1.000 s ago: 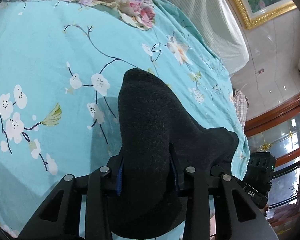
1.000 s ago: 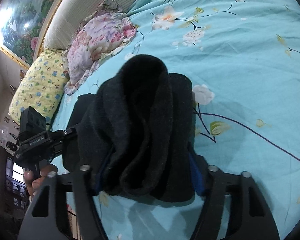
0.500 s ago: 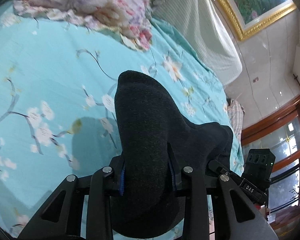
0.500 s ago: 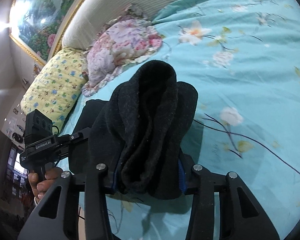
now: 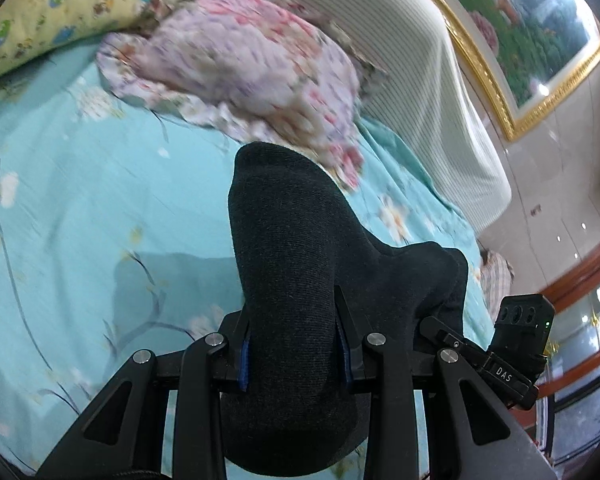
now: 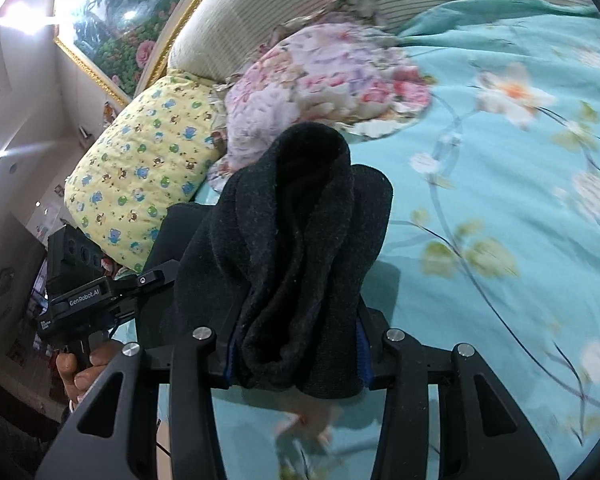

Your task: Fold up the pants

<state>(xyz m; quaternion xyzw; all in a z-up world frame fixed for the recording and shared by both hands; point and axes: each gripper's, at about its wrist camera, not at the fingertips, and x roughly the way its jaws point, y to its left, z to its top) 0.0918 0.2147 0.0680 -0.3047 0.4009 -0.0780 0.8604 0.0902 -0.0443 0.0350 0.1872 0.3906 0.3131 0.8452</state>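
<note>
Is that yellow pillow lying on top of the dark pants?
No, the yellow pillow lies by the headboard, while the pants hang bunched between the right gripper fingers.

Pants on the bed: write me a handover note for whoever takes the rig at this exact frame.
Left gripper: shut on the pants, a thick bunch of dark fabric between its fingers.
Right gripper: shut on the pants too, on a bunched, layered part.
Pants: held up off the bed between the two grippers, facing the pillows and headboard.
Done: both ends gripped and lifted.
Left: lay the pants down flat on the bed, finish the fold, release both grippers. How many folds are already in cannot be told from these views.
</note>
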